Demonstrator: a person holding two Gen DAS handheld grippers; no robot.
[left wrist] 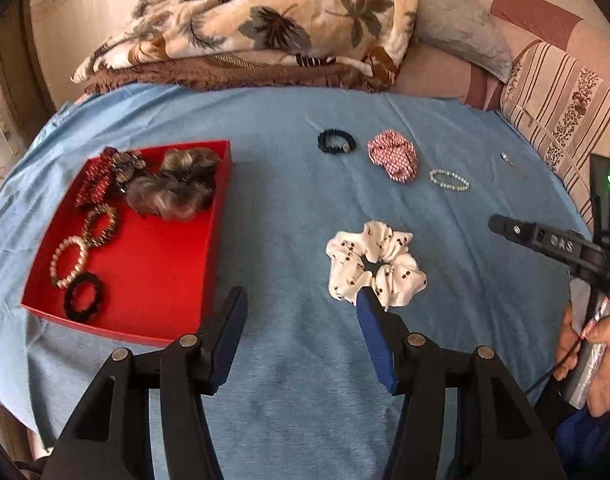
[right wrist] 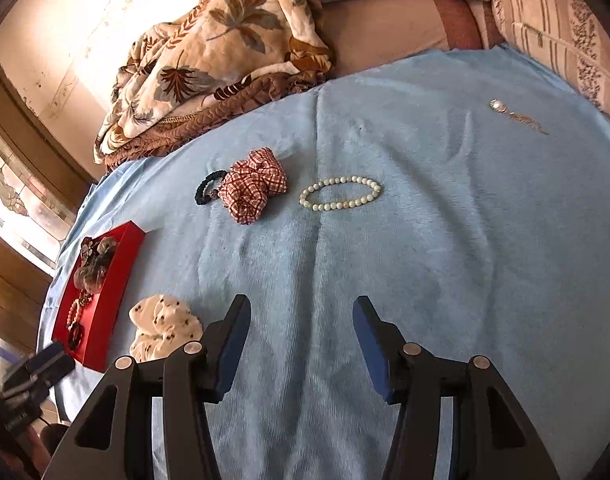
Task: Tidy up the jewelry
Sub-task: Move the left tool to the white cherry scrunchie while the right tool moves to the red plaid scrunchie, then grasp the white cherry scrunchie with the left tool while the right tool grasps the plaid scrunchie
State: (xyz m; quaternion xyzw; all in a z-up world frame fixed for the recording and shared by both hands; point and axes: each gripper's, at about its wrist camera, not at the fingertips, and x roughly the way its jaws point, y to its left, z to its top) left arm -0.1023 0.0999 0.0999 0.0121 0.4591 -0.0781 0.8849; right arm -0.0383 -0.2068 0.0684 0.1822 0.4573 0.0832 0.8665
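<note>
On the blue cloth [left wrist: 273, 184] a red tray [left wrist: 153, 268] at the left holds scrunchies, a pearl bracelet and a black tie. A white scrunchie [left wrist: 375, 264] lies just beyond my left gripper [left wrist: 301, 300], which is open and empty; its right fingertip overlaps the scrunchie's near edge in the picture. Farther off lie a black hair tie [left wrist: 337, 142], a red checked scrunchie [left wrist: 393, 155], a pearl bracelet [left wrist: 449, 180] and a small pendant [left wrist: 505, 157]. My right gripper [right wrist: 301, 304] is open over bare cloth, short of the pearl bracelet [right wrist: 340, 193] and checked scrunchie [right wrist: 253, 190].
A folded leaf-print blanket [left wrist: 265, 20] and a grey pillow [left wrist: 461, 36] lie behind the cloth. A striped cushion [left wrist: 561, 120] borders the right side. A person's hand [left wrist: 601, 360] holds the right gripper's handle at the right edge. The white scrunchie [right wrist: 163, 326] lies next to the tray [right wrist: 105, 300].
</note>
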